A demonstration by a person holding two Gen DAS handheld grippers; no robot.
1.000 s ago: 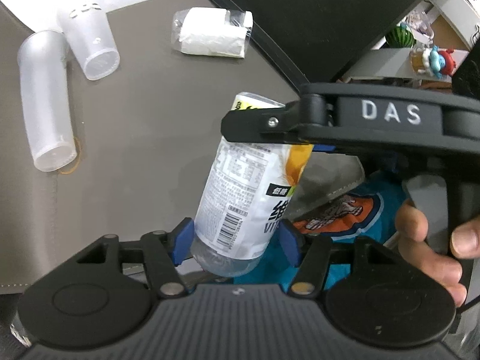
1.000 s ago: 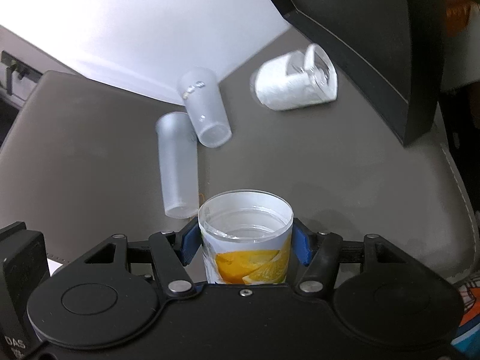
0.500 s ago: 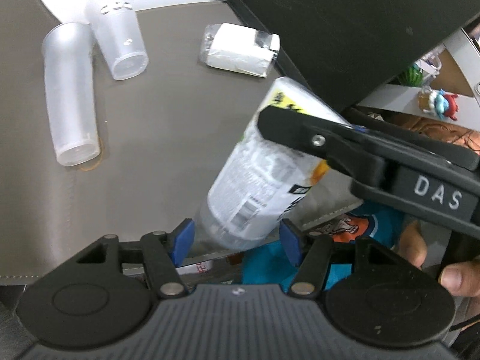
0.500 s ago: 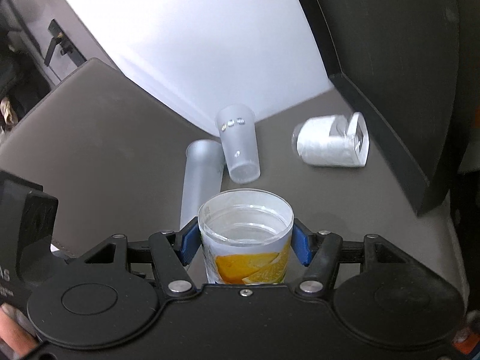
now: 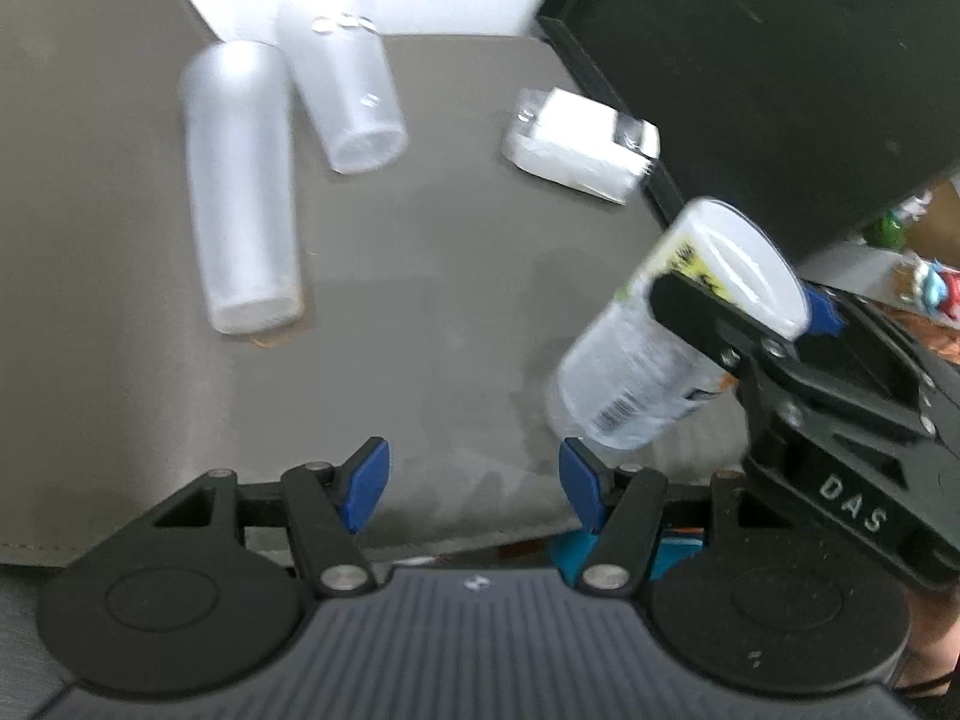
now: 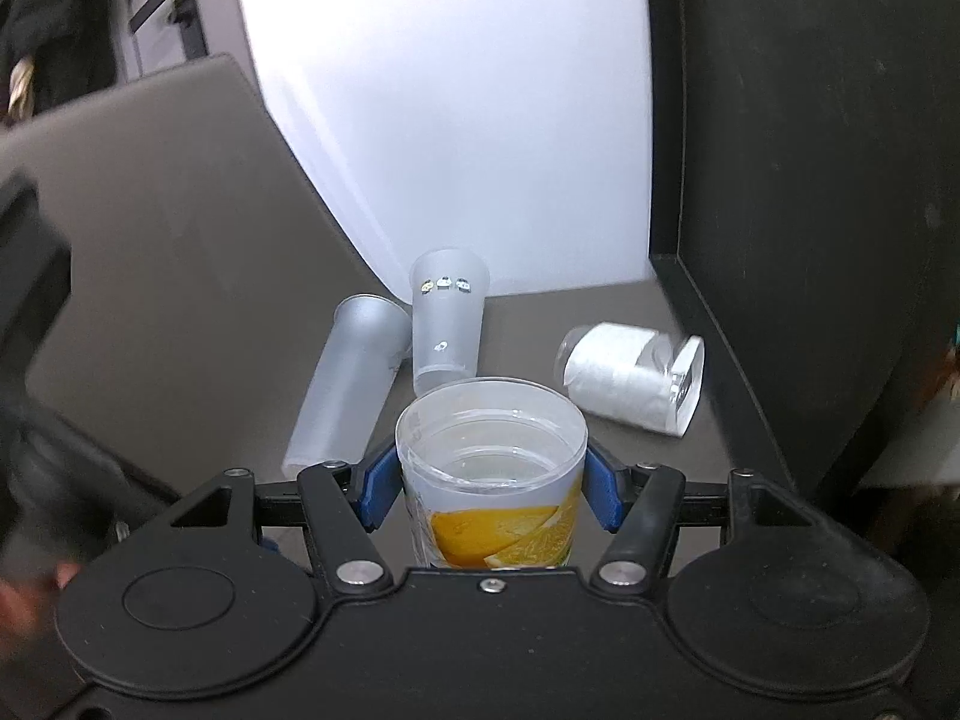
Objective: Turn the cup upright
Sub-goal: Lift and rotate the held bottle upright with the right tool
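A clear plastic cup with an orange-slice label [image 6: 492,474] sits between the blue pads of my right gripper [image 6: 491,483], which is shut on it near the rim, mouth up in this view. In the left wrist view the same cup [image 5: 660,348] hangs tilted above the grey table mat [image 5: 420,300], held by the right gripper [image 5: 744,306], mouth up and to the right. My left gripper [image 5: 474,480] is open and empty, left of and below the cup's base.
Two frosted cups lie on the mat: a long one [image 5: 240,180] and a shorter one [image 5: 348,108]. A clear cup holding white tissue [image 5: 576,144] lies by a black box [image 5: 780,60]. The mat's front edge runs just behind my left fingers.
The cup has left my left gripper's pads and now hangs only in the right gripper. The right gripper has turned the cup's mouth upward and moved it right. My left gripper has drawn back.
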